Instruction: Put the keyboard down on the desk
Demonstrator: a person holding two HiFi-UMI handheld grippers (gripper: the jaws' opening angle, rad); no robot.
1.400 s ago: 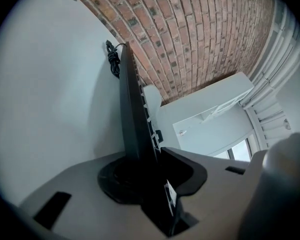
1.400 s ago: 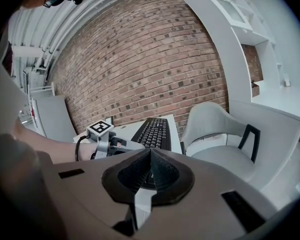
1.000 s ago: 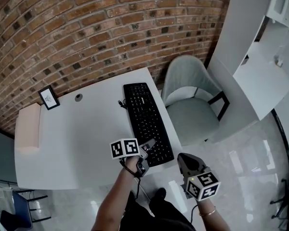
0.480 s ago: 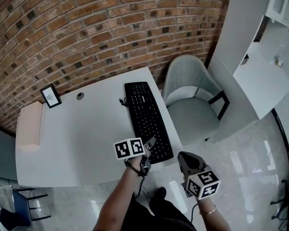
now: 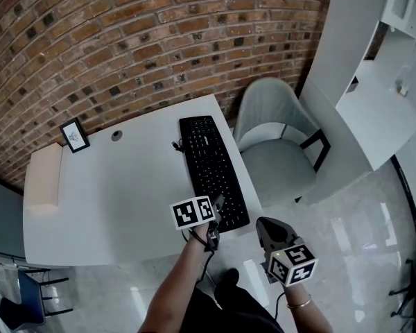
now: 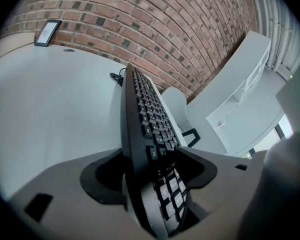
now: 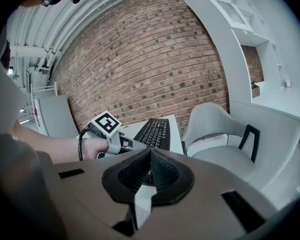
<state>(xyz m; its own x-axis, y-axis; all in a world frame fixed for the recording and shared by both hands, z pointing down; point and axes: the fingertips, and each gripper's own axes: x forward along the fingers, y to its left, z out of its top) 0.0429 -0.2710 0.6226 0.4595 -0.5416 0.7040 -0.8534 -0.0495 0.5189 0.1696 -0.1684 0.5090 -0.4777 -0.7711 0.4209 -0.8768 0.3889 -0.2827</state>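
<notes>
The black keyboard [image 5: 211, 168] lies flat along the right side of the white desk [image 5: 111, 193], its near end at the front edge. My left gripper [image 5: 217, 204] sits at that near end. In the left gripper view the keyboard's [image 6: 145, 114] edge runs between the jaws of the left gripper [image 6: 150, 156], which are opening, with a dark gap beside the left pad. My right gripper [image 5: 263, 226] hangs off the desk's front right corner, shut and empty. The right gripper view has its closed jaws [image 7: 150, 154] low, with the keyboard [image 7: 155, 131] and the left gripper [image 7: 132, 144] beyond.
A grey chair [image 5: 274, 151] stands right of the desk, close to the keyboard. A small framed card [image 5: 74, 135] and a cable hole [image 5: 116, 135] are at the desk's back, a beige pad [image 5: 41, 179] on its left end. White shelving [image 5: 374, 82] fills the right, below a brick wall.
The left gripper's marker cube has shifted a little to the right at the keyboard's near end. The keyboard stays flat on the desk. The right gripper has not moved.
</notes>
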